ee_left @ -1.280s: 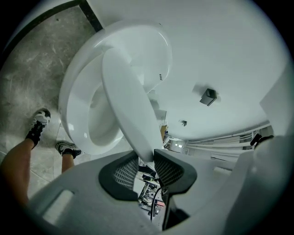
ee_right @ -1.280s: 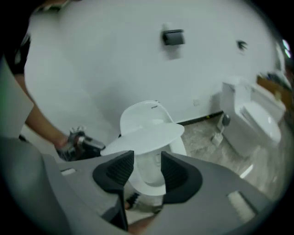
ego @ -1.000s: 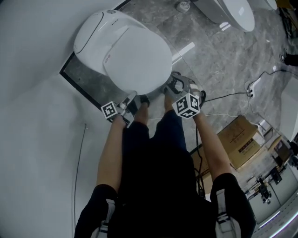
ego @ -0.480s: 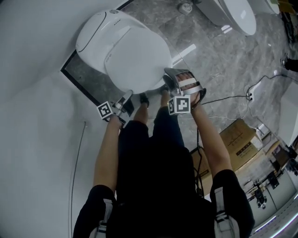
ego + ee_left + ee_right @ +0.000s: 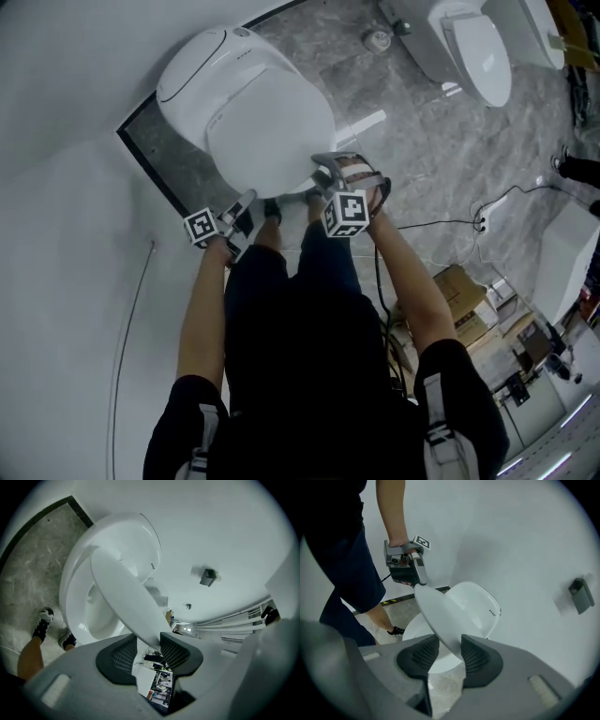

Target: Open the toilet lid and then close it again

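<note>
Head view looks down on the toilet [image 5: 192, 70] against the white wall. Its lid [image 5: 267, 122] seems almost flat from here, with the left gripper [image 5: 246, 201] and the right gripper [image 5: 323, 174] at its front rim, either side of the person's legs. Only this view takes in a second toilet [image 5: 478, 52], boxes [image 5: 459, 292] and a cable [image 5: 441, 223] on the grey floor. The gripper views show what it cannot: the lid is part-raised and tilted, with the bowl [image 5: 91, 609] open beneath it. The right gripper view also catches the left gripper on the far rim. The left gripper view shows the person's shoes [image 5: 43, 622].

The left fingers [image 5: 176, 651] have just been opening. They stand apart with the lid's rim between them, against one pad and loose of the other. The right fingers [image 5: 478, 656] have just been closing, and their pads sit on the rim, gripping it.

Small marks on the toilet's back and print on the boxes are too small to read. The cubes [image 5: 345, 214] carry only square markers.
</note>
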A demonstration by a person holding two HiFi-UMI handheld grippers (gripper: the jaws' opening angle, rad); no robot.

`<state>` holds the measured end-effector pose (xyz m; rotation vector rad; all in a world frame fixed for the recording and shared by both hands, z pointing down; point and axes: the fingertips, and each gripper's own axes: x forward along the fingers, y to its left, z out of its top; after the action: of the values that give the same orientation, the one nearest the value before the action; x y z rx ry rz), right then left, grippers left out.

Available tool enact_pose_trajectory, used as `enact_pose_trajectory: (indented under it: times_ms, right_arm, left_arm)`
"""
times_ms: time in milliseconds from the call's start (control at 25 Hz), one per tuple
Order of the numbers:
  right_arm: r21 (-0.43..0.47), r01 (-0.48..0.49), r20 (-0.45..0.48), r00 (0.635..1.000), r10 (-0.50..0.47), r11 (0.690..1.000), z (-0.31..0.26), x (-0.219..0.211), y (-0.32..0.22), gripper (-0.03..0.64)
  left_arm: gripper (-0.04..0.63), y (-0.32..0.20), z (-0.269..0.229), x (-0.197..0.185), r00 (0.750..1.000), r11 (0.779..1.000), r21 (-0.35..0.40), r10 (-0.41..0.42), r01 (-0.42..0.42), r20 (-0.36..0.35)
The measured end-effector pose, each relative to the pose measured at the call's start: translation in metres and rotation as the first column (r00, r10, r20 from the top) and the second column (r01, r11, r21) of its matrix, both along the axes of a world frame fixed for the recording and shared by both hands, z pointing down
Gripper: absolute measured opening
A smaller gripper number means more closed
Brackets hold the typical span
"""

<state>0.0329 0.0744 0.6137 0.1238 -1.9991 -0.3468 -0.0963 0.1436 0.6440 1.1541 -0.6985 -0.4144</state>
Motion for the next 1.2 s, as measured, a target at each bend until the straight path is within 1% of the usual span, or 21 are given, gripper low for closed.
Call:
enact_pose_trajectory:
  times_ms: [40,120,160,200,280,320,400,440,520,600,640,680,720,800,880,920,1000,1040,1080,1120,1200]
  right_arm:
    - [-0.010,0.007,0.002,1.000,-0.007,1.000,-0.001,0.001,0.000,0.150]
    - [-0.013,0.015,0.013,1.000,-0.015,1.000,-0.006,0.001,-0.003,0.149]
    - [-0.013,0.016,0.022,1.000,-0.015,1.000,-0.010,-0.001,-0.006,0.149]
    - [-0.015,0.019,0.028,0.999,-0.018,1.000,-0.013,-0.002,-0.009,0.149]
    - [-0.032,0.036,0.028,0.999,-0.035,0.999,-0.013,-0.006,-0.011,0.149]
    - [-0.044,0.051,0.024,0.998,-0.050,0.998,-0.012,-0.007,-0.011,0.149]
    - [-0.061,0.079,0.025,0.997,-0.078,0.995,-0.016,-0.008,-0.010,0.147]
    - [-0.073,0.080,0.033,0.996,-0.077,0.994,-0.019,-0.006,-0.011,0.147]
    - [-0.115,0.055,0.070,0.996,-0.048,0.992,-0.028,-0.005,-0.012,0.150]
    - [-0.143,0.051,0.102,0.994,-0.037,0.988,-0.034,-0.011,-0.018,0.152]
    - [-0.146,0.063,0.110,0.993,-0.047,0.987,-0.037,-0.015,-0.022,0.152]
    - [-0.147,0.078,0.116,0.991,-0.061,0.986,-0.040,-0.020,-0.025,0.149]
    - [-0.149,0.093,0.121,0.990,-0.076,0.984,-0.043,-0.024,-0.027,0.146]
    - [-0.159,0.124,0.129,0.986,-0.104,0.979,-0.049,-0.030,-0.031,0.143]
    - [-0.167,0.154,0.138,0.982,-0.132,0.974,-0.052,-0.035,-0.035,0.141]
    - [-0.169,0.167,0.141,0.980,-0.143,0.971,-0.053,-0.037,-0.036,0.140]
    - [-0.173,0.185,0.147,0.976,-0.161,0.967,-0.055,-0.039,-0.037,0.137]
    - [-0.173,0.193,0.150,0.974,-0.167,0.966,-0.056,-0.040,-0.038,0.135]
    - [-0.172,0.202,0.155,0.972,-0.176,0.964,-0.057,-0.041,-0.040,0.133]
    - [-0.167,0.213,0.161,0.969,-0.187,0.963,-0.059,-0.043,-0.042,0.130]
    - [-0.158,0.246,0.169,0.961,-0.219,0.956,-0.063,-0.048,-0.047,0.123]
  left_arm:
    - [0.150,0.000,-0.001,0.001,1.000,1.000,0.001,-0.003,0.003,0.013]
    - [0.153,-0.001,-0.003,0.000,0.998,0.999,0.003,-0.043,0.043,0.036]
    - [0.154,-0.001,-0.003,-0.004,0.996,0.998,0.006,-0.065,0.064,0.059]
    - [0.155,0.000,-0.002,-0.009,0.992,0.997,0.008,-0.079,0.078,0.094]
    - [0.155,0.004,-0.001,-0.022,0.977,0.997,0.013,-0.082,0.081,0.196]
    - [0.155,0.007,-0.002,-0.028,0.965,0.997,0.012,-0.079,0.078,0.252]
    - [0.153,0.010,-0.013,-0.037,0.937,0.995,0.020,-0.095,0.094,0.338]
    - [0.149,0.010,-0.021,-0.040,0.922,0.993,0.031,-0.113,0.110,0.371]
    - [0.110,0.008,-0.037,-0.043,0.889,0.988,0.059,-0.153,0.141,0.432]
    - [0.083,0.005,-0.048,-0.047,0.849,0.984,0.089,-0.178,0.155,0.498]
    - [0.066,0.004,-0.053,-0.049,0.822,0.983,0.102,-0.182,0.150,0.540]
    - [0.050,0.004,-0.059,-0.051,0.786,0.984,0.115,-0.176,0.134,0.593]
    - [0.043,0.004,-0.066,-0.052,0.738,0.987,0.125,-0.159,0.102,0.656]
    - [0.041,0.002,-0.077,-0.050,0.622,0.992,0.127,-0.105,0.008,0.776]
    - [0.043,-0.001,-0.083,-0.042,0.510,0.989,0.106,-0.039,-0.103,0.859]
    - [0.043,-0.002,-0.084,-0.036,0.456,0.983,0.089,-0.006,-0.160,0.890]
    - [0.048,-0.003,-0.084,-0.026,0.348,0.963,0.037,0.060,-0.266,0.936]
    - [0.069,-0.004,-0.083,-0.023,0.286,0.949,0.004,0.090,-0.314,0.954]
    - [0.123,-0.006,-0.083,-0.020,0.216,0.932,-0.030,0.115,-0.361,0.970]
    - [0.152,-0.009,-0.083,-0.018,0.141,0.912,-0.064,0.131,-0.406,0.981]
    - [0.177,-0.020,-0.086,-0.016,-0.001,0.869,-0.129,0.146,-0.478,0.989]
